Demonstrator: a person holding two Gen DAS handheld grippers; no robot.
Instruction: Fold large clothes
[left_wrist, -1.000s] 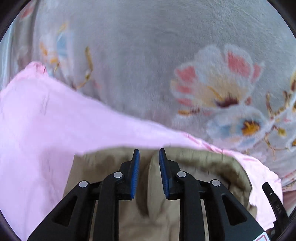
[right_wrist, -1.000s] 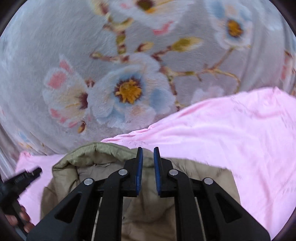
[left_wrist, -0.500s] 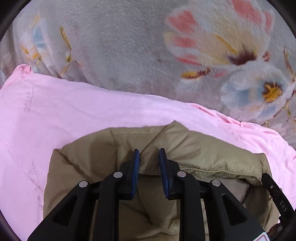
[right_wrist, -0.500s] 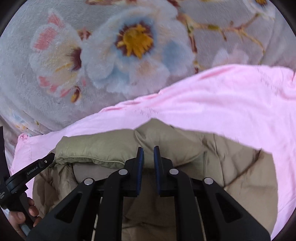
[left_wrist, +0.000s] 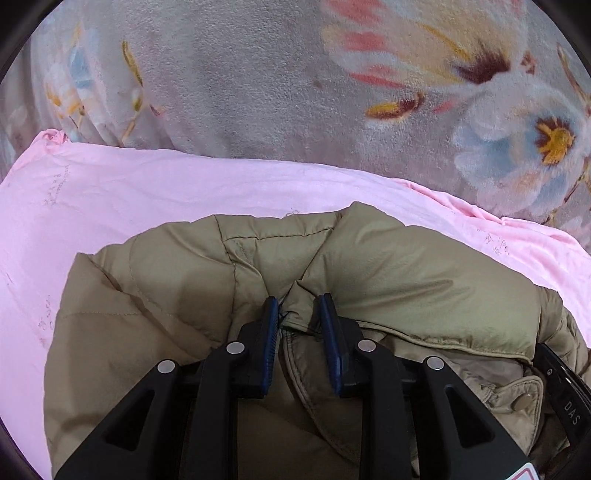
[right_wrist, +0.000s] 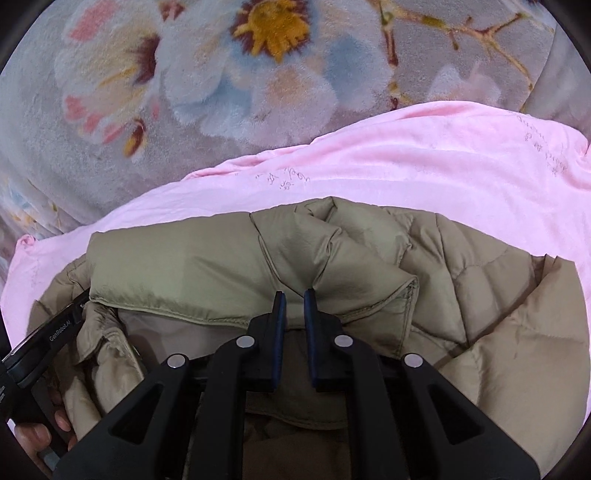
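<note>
Both tongs pinch the olive puffer jacket's folded edge over the pink sheet: left gripper, right gripper. Best lay it flat, hands level, before letting go.

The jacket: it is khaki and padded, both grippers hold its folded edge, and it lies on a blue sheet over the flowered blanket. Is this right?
Not quite: the sheet is pink, not blue, as both wrist views show. The rest stands: the khaki padded jacket lies on it over the flowered blanket, with the left gripper and right gripper each pinching its folded edge.
</note>
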